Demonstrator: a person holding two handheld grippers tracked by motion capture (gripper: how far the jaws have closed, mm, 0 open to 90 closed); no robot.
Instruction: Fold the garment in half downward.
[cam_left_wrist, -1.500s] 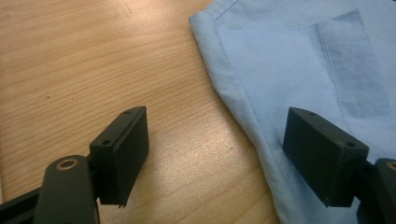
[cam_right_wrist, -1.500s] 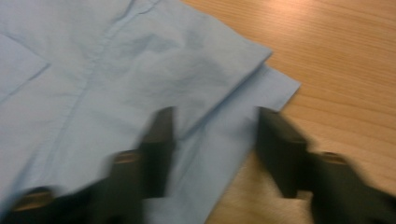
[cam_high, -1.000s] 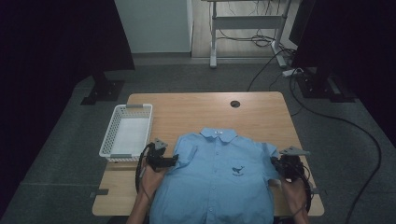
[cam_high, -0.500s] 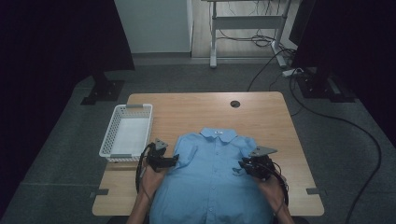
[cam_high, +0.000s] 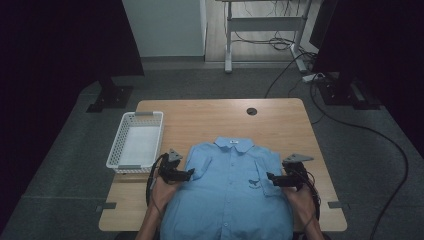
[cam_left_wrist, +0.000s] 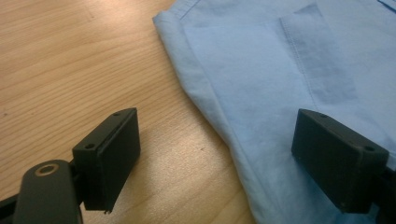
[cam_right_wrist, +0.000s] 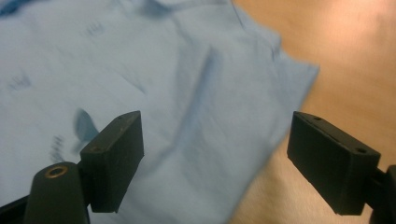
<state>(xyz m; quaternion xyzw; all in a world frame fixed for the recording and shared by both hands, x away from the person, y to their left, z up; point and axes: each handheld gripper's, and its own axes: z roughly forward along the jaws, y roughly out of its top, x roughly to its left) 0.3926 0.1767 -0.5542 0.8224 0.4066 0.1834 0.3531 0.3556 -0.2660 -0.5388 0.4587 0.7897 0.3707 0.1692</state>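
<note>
**Shirt fold: both tools open, right sleeve just let go**

High view, near edge first: the person's forearms came in from the bottom with the left tool at the shirt's left shoulder edge and the right tool over the right side of the shirt. The shirt lay flat, front up, on the near half of the table, hem hanging toward the person, collar pointing away.

Left gripper view: jaws stood wide, one over bare wood, the other over the sleeve fold; nothing gripped. Right gripper view: its jaws had just been opening, wide apart, with cloth below them but no pad pressing on it. The right sleeve looked folded in over the body.

Handling call: thin cotton, light, fully limp, so it would drape and drag wherever it wasn't supported. Not fragile, not slippery. Best hold is probably a doubled edge, such as the left sleeve hem or shoulder seam, pinching both layers, then lifting low and laying it across.

Farther out: the white basket sat left of the shirt, well apart, beyond it the cable hole.
</note>
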